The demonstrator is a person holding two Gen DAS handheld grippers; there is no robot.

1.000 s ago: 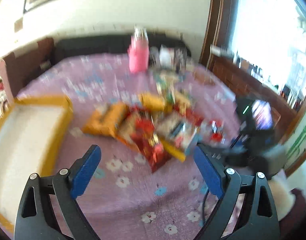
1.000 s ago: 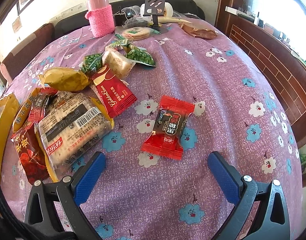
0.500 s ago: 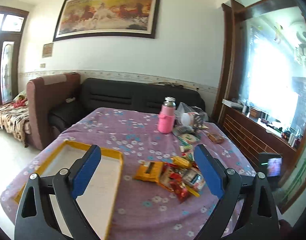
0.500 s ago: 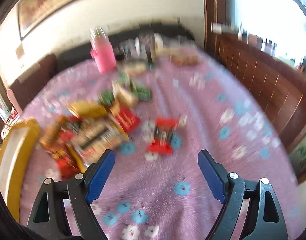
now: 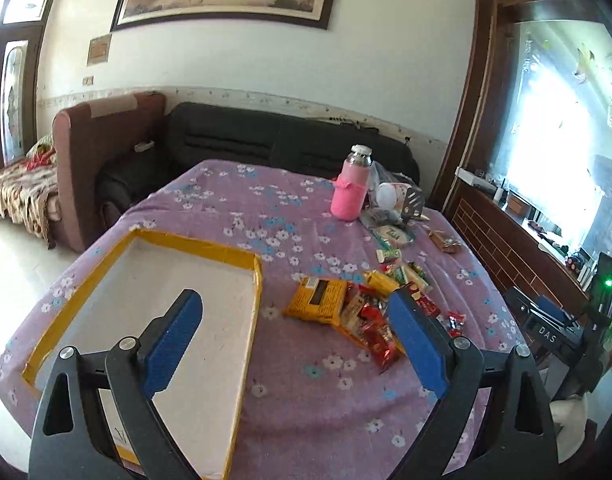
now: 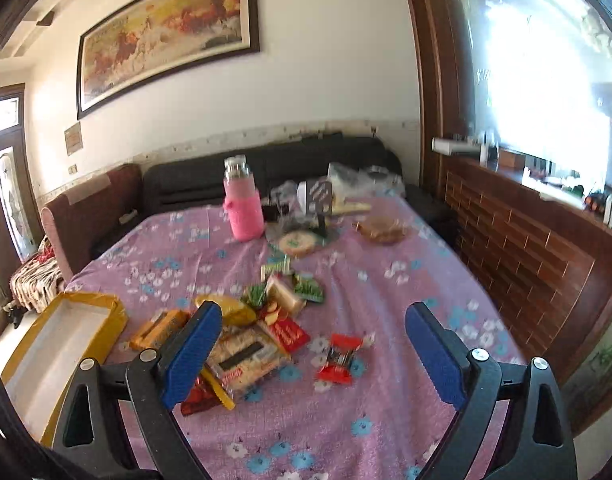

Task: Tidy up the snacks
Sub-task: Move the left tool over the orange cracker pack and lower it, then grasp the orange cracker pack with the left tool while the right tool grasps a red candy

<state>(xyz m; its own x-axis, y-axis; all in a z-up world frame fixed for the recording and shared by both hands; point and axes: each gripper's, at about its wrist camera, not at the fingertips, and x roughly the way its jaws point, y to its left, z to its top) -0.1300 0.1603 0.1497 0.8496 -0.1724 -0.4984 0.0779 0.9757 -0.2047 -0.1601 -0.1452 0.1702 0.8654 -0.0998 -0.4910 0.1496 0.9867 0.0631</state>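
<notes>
A pile of snack packets (image 5: 362, 308) lies on the purple flowered tablecloth, right of a shallow white tray with a yellow rim (image 5: 241, 256). The pile holds a yellow packet (image 5: 316, 296), red packets and a clear cracker pack (image 6: 245, 356). A single red packet (image 6: 340, 358) lies apart on the right. My left gripper (image 5: 293, 340) is open and empty, raised above the tray's right edge. My right gripper (image 6: 310, 352) is open and empty, raised above the pile. The tray also shows in the right wrist view (image 6: 113, 308).
A pink flask (image 5: 350, 188) stands at the far side with bags and a small stand (image 6: 320, 200) beside it. A round biscuit pack (image 6: 297, 244) and a brown bag (image 6: 384, 228) lie near it. Sofas lie behind the table. A tripod device (image 5: 546, 320) stands right.
Both grippers have lifted and pulled back from the table, so the snacks look smaller and the room shows. Both stay open and empty.
</notes>
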